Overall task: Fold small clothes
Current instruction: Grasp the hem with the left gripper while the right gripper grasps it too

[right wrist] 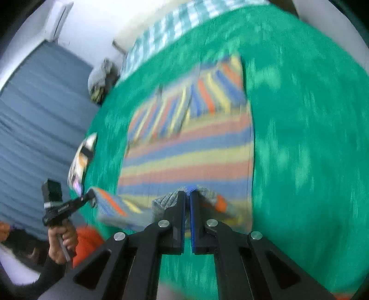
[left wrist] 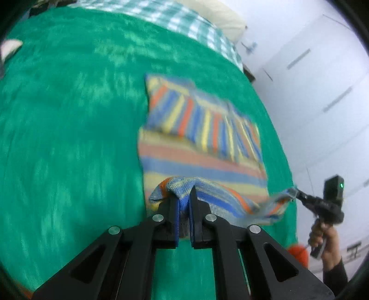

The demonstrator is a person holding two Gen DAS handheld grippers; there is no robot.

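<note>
Both tongs clenched on the near hem of the striped blue-orange-yellow knit garment (left wrist: 203, 147): left tongs (left wrist: 184, 200) at one corner, right tongs (right wrist: 187, 203) at the other, hem lifted, remainder flat on the green bedspread (left wrist: 69, 138). Sleeves folded across its far half at 12 o'clock. Checked teal-white cloth (left wrist: 184, 20) beyond; white printed packet (right wrist: 83, 157) at 9 o'clock in the right view; frames blurred.

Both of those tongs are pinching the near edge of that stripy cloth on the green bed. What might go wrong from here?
Each hold is small: the left tongs and right tongs pinch only bunched corners of the striped garment, so a corner may slip free. The lifted edge sags between them, so the fold may land crooked. The sleeves already folded in may shift on the green blanket if pulled.
</note>
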